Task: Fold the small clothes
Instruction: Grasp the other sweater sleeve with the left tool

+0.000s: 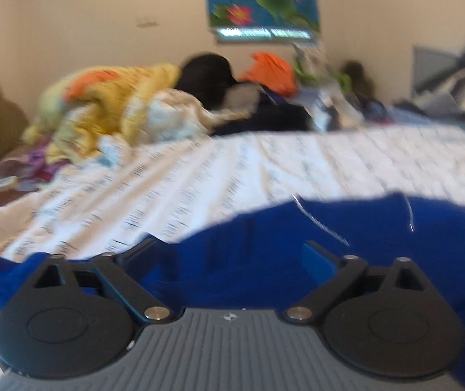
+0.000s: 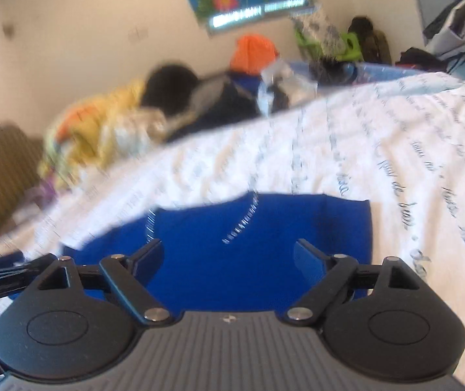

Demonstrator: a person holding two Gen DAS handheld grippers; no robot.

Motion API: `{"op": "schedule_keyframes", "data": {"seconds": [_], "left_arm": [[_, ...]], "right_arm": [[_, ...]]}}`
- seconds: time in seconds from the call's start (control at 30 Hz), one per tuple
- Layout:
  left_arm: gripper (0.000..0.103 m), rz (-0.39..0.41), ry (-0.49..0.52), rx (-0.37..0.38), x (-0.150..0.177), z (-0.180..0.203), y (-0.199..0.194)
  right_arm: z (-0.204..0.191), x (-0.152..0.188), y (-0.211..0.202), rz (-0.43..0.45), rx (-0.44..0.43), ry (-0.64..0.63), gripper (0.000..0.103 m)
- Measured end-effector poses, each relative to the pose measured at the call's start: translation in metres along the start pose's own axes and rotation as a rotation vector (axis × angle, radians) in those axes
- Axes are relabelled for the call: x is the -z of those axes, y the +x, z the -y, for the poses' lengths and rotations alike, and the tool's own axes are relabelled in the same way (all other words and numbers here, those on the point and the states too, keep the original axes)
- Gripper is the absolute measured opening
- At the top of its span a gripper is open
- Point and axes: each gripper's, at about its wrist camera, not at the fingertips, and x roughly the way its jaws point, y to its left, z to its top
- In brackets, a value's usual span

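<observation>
On the bed, nearest first:
Left gripper (image 1: pixel 229 254): released, jaws spread wide, nothing pinched; only blue cloth shows behind the gap.
Right gripper (image 2: pixel 227 254): released too, fingers well apart, gripping nothing.
Blue garment (image 1: pixel 265 244): lies on the sheet just ahead of both grippers, at 12 o'clock, white stitched lines on its upper part; in the right wrist view its right edge runs straight.
Bed sheet (image 2: pixel 395 150): white with dark script, under and beyond the garment.
Clothes heap (image 1: pixel 108 104): yellow, orange and black, at 11 o'clock on the far side.
Flower poster (image 1: pixel 260 0): on the far wall at 12 o'clock.
</observation>
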Motion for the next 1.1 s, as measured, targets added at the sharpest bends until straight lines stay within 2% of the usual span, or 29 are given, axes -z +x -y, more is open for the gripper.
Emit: {"op": "schedule_keyframes", "data": {"seconds": [0.07, 0.13, 0.17, 0.2, 0.23, 0.3, 0.43, 0.5, 0.53, 0.6, 0.67, 0.77, 0.83, 0.87, 0.9, 0.97, 1.03, 1.1], "left_arm": [[0.087, -0.083, 0.012, 0.028, 0.007, 0.013, 0.026], [0.086, -0.180, -0.011, 0.018, 0.017, 0.009, 0.056], [0.098, -0.175, -0.046, 0.029, 0.023, 0.001, 0.061], [0.103, -0.191, -0.082, 0.031, 0.027, -0.006, 0.066], [0.103, -0.191, -0.117, 0.054, 0.032, -0.019, 0.066], [0.103, -0.184, -0.103, 0.055, 0.034, -0.024, 0.063], [0.103, -0.183, -0.099, 0.038, 0.029, -0.028, 0.064], [0.093, -0.149, -0.135, 0.006, 0.026, -0.037, 0.051], [0.095, -0.128, -0.180, 0.005, 0.028, -0.050, 0.039], [0.103, -0.062, -0.336, 0.014, 0.033, -0.090, 0.008], [0.103, 0.006, -0.497, -0.002, 0.043, -0.141, -0.020], [0.103, 0.011, -0.736, -0.053, 0.058, -0.228, -0.037], [0.102, -0.010, -0.902, -0.138, 0.070, -0.287, -0.038], [0.099, -0.039, -0.954, -0.165, 0.075, -0.308, -0.035], [0.095, -0.058, -0.987, -0.166, 0.079, -0.324, -0.032], [0.093, -0.081, -1.029, -0.157, 0.083, -0.346, -0.027], [0.094, -0.070, -1.092, -0.134, 0.087, -0.358, -0.023], [0.095, -0.045, -1.197, -0.170, 0.097, -0.372, -0.022]], "right_arm": [[-0.005, -0.002, 0.038, -0.084, 0.061, -0.085, 0.087], [-0.005, 0.004, 0.065, -0.159, 0.138, -0.143, 0.088], [-0.004, 0.010, 0.066, -0.129, 0.160, -0.198, 0.088], [-0.003, 0.016, 0.066, -0.117, 0.165, -0.245, 0.088], [0.002, 0.021, 0.062, -0.094, 0.139, -0.257, 0.088], [0.011, 0.025, 0.056, -0.061, 0.097, -0.229, 0.088], [0.006, 0.026, 0.058, -0.062, 0.135, -0.261, 0.090], [0.007, 0.025, 0.056, -0.059, 0.126, -0.251, 0.090], [0.007, 0.027, 0.054, -0.056, 0.124, -0.251, 0.090], [0.005, 0.026, 0.054, -0.051, 0.124, -0.249, 0.090], [0.006, 0.026, 0.054, -0.049, 0.121, -0.244, 0.090], [0.006, 0.026, 0.053, -0.050, 0.127, -0.252, 0.090], [0.006, 0.026, 0.053, -0.049, 0.126, -0.251, 0.090], [0.007, 0.026, 0.052, -0.048, 0.124, -0.247, 0.090], [0.007, 0.026, 0.052, -0.048, 0.123, -0.244, 0.090], [0.006, 0.026, 0.053, -0.048, 0.125, -0.246, 0.090], [0.006, 0.025, 0.053, -0.049, 0.128, -0.248, 0.090], [0.006, 0.025, 0.053, -0.049, 0.127, -0.248, 0.090]]}}
